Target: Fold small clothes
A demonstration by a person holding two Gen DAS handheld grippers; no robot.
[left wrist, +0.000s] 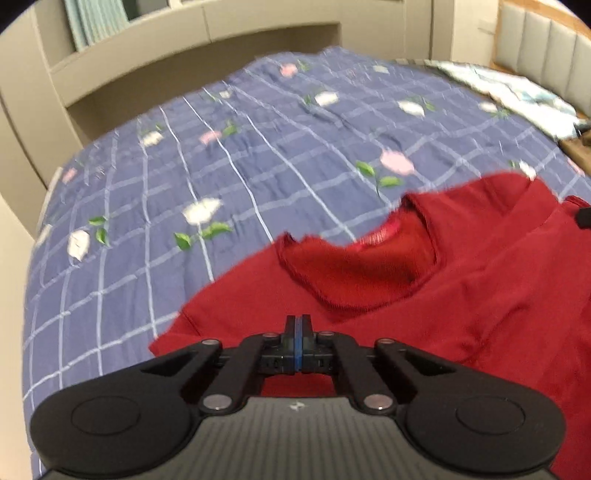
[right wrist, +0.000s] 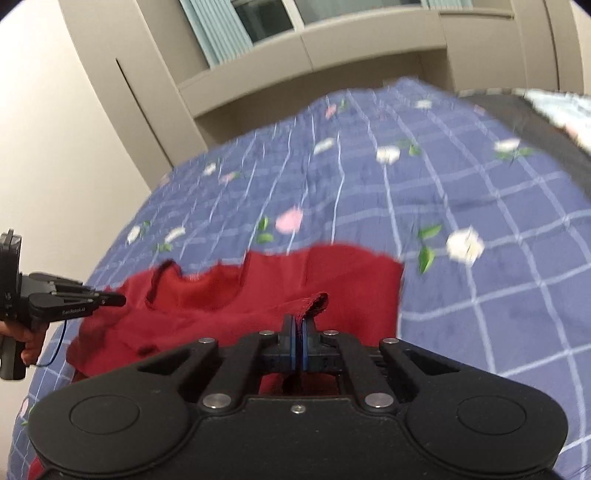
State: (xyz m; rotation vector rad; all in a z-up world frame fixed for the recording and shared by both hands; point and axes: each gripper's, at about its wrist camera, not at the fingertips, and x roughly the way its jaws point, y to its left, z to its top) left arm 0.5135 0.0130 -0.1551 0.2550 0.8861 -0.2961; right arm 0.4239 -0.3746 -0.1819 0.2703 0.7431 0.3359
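1. Covering the bed: a blue quilt [left wrist: 258, 155] with a white check and scattered white and pink flowers with green leaves; surface lightly creased.
2. Red garment [left wrist: 461, 280], lying spread on the quilt near the bed's near edge, neckline [left wrist: 354, 266] open toward the far edge, fabric rumpled.
3. Left gripper [left wrist: 299, 323]: jaws fully closed, blue pads together, low over the garment's near hem; whether any cloth is pinched cannot be told. From the right wrist view it [right wrist: 110, 299] shows at the left side of the garment, with a hand [right wrist: 29, 341] on its grip.
4. Right gripper [right wrist: 299, 323]: jaws closed on a raised fold of the red garment [right wrist: 314, 301], which stands up between the pads.
5. Beige built-in cabinetry [left wrist: 147, 70] with an open niche beyond the bed's far edge.
6. Pale blue-green curtain [right wrist: 218, 33] and window above the cabinetry.
7. Light patterned cloth [left wrist: 517, 92] at the far right corner of the bed.
8. Padded grey headboard [left wrist: 546, 48] along the right edge.
9. Plain off-white wall [right wrist: 55, 147] at left.
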